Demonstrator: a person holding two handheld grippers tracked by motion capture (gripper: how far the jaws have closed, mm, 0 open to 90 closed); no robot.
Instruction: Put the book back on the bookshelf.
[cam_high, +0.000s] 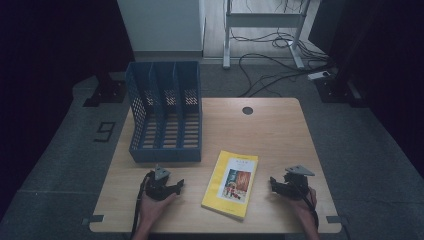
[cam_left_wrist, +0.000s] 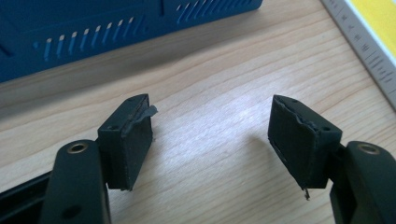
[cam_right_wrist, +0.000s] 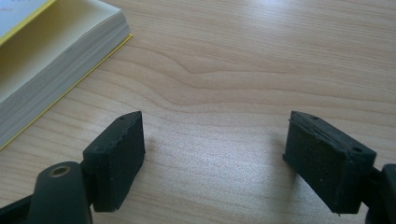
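A yellow book (cam_high: 231, 184) lies flat near the front of the wooden table (cam_high: 270, 135), cover up, between my two grippers. Its page edge (cam_right_wrist: 56, 60) is at the upper left of the right gripper view, and its corner (cam_left_wrist: 373, 32) at the upper right of the left gripper view. My left gripper (cam_high: 176, 186) rests on the table left of the book, open, with bare wood between its pads (cam_left_wrist: 210, 140). My right gripper (cam_high: 274, 183) sits right of the book, open, nothing between its pads (cam_right_wrist: 215, 154). A blue file rack (cam_high: 166, 111) with three slots stands at the back left.
The blue rack's perforated front wall (cam_left_wrist: 116, 32) stands close beyond the left gripper. A round cable hole (cam_high: 247, 110) marks the table's far edge. Cables (cam_high: 280, 60) and a desk frame lie on the floor behind. The person's forearms come in from the bottom edge.
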